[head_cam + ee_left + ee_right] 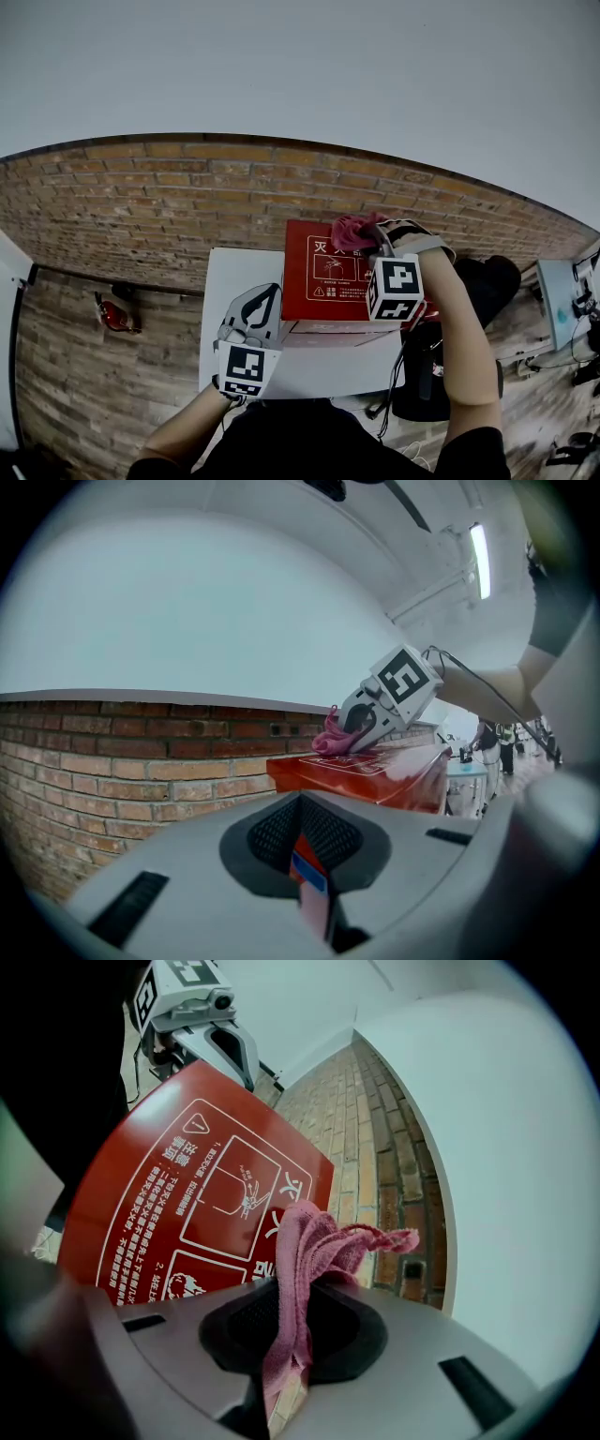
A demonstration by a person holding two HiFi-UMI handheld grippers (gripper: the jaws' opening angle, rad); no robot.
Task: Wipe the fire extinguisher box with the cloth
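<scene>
The fire extinguisher box (pixel 323 281) lies flat on the white tabletop (pixel 234 281), its far edge near the brick wall (pixel 187 206). The right tongs (pixel 368 240) pinch the pink cloth (pixel 349 231) at that far edge. The left tongs (pixel 266 298), pressed together, are just left of the box, above bare tabletop. A red extinguisher (pixel 116 317) sits on the floor (pixel 75 375), well left. Only the right gripper view shows the lid's white diagrams (pixel 220 1194).
</scene>
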